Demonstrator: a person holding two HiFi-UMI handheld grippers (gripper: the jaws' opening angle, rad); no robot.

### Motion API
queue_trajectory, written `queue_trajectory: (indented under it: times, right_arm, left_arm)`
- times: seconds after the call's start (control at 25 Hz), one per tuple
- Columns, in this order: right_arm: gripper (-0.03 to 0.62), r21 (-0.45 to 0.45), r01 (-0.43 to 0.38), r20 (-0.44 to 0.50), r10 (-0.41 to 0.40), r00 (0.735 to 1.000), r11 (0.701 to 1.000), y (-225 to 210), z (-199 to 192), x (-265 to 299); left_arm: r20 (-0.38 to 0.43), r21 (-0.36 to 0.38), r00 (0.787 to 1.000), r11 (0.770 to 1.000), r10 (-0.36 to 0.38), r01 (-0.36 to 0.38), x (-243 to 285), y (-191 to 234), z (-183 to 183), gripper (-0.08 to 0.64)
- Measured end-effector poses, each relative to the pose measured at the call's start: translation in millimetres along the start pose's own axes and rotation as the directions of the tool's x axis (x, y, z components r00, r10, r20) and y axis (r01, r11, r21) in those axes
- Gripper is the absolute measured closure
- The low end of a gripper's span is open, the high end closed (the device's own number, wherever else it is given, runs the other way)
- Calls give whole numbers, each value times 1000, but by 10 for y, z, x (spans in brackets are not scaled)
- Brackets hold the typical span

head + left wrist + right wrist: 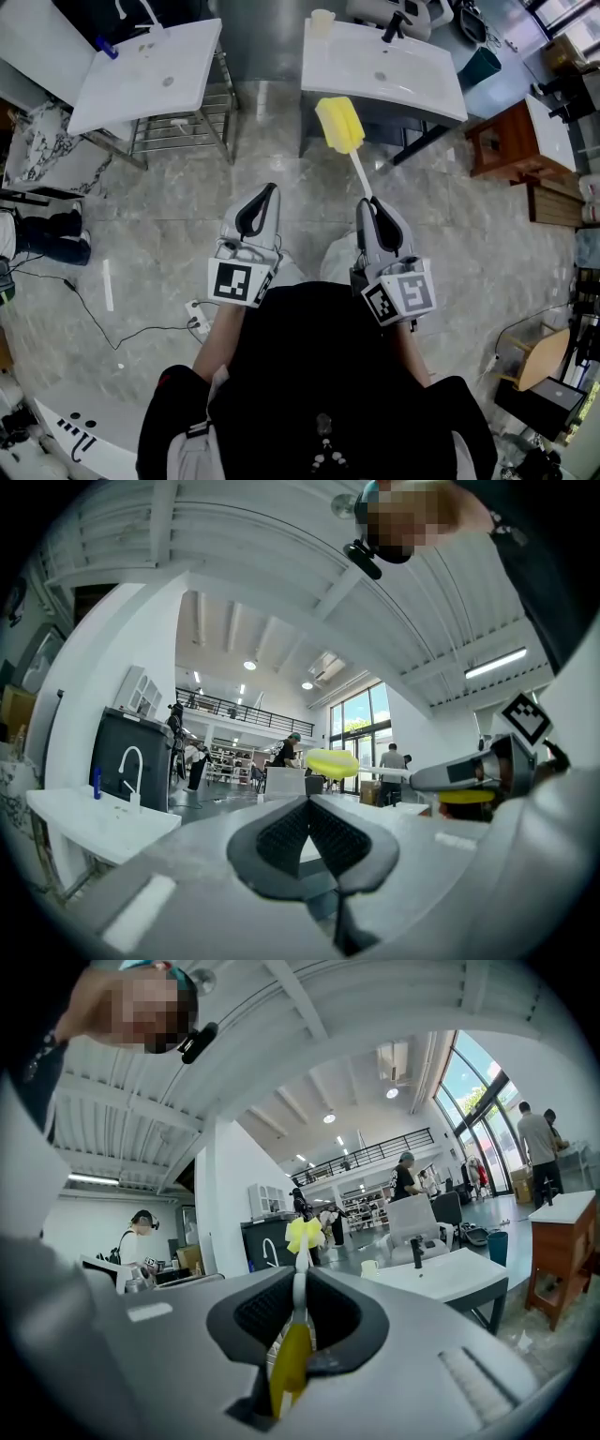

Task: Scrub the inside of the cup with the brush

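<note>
The right claw (368,204) is pinching the brush (340,127) by its handle, yellow head pointing toward 12 o'clock. The left claw (269,190) is sitting pressed together, empty. What is probably the cup (322,22) is standing at 12 o'clock on the worktop (412,80).

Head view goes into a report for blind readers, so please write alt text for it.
The right gripper is shut on the white handle of a yellow sponge brush that points toward a white sink with a pale cup at its back edge. The left gripper is shut and empty.
</note>
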State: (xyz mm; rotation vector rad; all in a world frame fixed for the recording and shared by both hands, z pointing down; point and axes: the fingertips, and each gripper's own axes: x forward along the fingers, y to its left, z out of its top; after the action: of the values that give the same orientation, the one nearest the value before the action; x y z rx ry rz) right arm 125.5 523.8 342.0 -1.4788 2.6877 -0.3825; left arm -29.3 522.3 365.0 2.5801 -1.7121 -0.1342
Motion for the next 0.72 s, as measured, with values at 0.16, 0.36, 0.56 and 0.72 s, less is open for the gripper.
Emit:
queue_trajectory:
  times: [0.16, 0.36, 0.56, 0.72]
  right_arm:
    - [552, -6, 13, 3, -13, 1000, 1000, -11, 12, 46]
    - [554, -4, 18, 1, -18, 1000, 1000, -90, 44, 195]
    - [552, -4, -9, -3, 9, 1000, 1000, -183, 66, 484]
    - [552, 2, -36, -9, 36, 999, 999, -219, 46, 765]
  left_arm:
    - [9, 2, 1000, 1000, -13, 13, 45, 26, 19, 558]
    - [13, 16, 1000, 1000, -16, 16, 169, 99, 56, 558]
    - [10, 17, 1000, 1000, 15, -15, 331, 250, 52, 558]
    - [8, 32, 999, 999, 38, -38, 459, 432, 32, 558]
